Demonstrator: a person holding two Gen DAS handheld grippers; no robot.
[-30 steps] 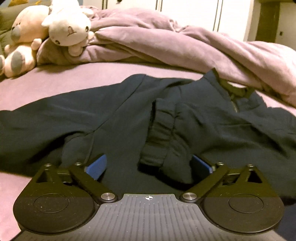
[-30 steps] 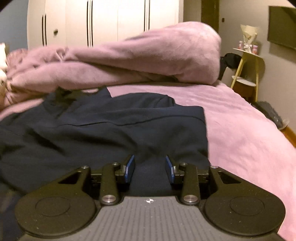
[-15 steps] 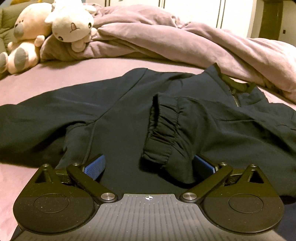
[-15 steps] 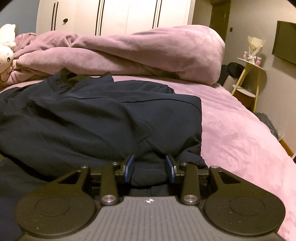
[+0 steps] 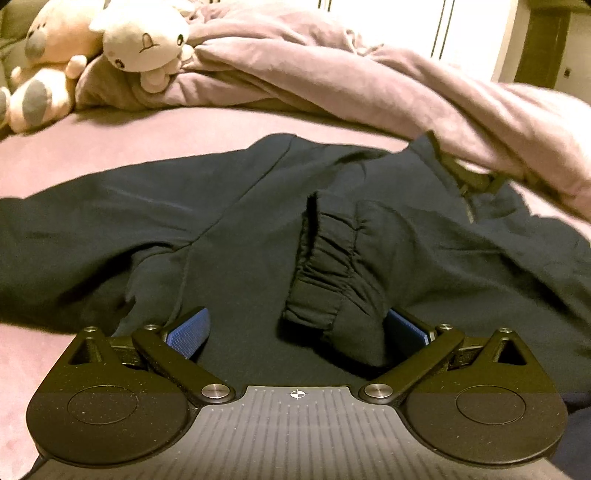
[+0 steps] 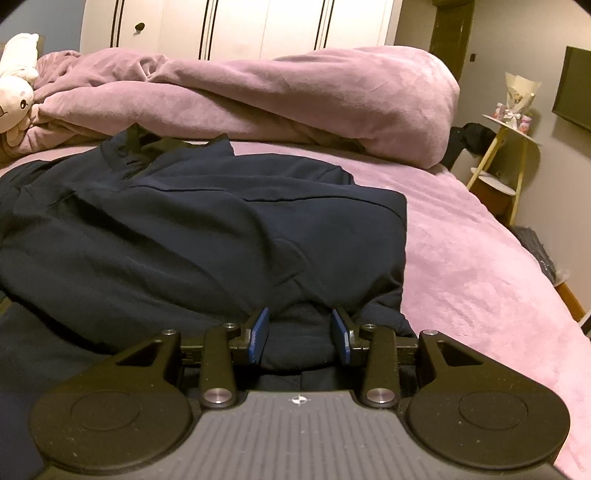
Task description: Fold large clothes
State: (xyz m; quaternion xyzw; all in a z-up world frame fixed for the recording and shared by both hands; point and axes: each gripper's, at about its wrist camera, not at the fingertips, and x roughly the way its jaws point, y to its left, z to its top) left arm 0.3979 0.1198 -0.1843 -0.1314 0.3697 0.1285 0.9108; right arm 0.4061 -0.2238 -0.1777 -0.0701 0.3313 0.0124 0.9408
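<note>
The dark blue jacket (image 5: 258, 236) lies low on the pink bed (image 6: 480, 258). A crumpled pink blanket (image 6: 295, 96) and two plush toys (image 5: 110, 48) sit up top. The left gripper (image 5: 297, 328) fingers are wide apart; the right gripper (image 6: 300, 330) fingers pinch the jacket's hem.

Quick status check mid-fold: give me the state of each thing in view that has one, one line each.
Jacket: spread on the bed, one sleeve folded across its front, the other still out.
Sleeve cuff: lying on the jacket's front, between the open jaws.
Left hand-held gripper: open wide, gripping nothing.
Right hand-held gripper: part closed, jacket's edge bunched between the pads.
Duvet: heaped behind the jacket.
Wardrobe doors: shut.
</note>
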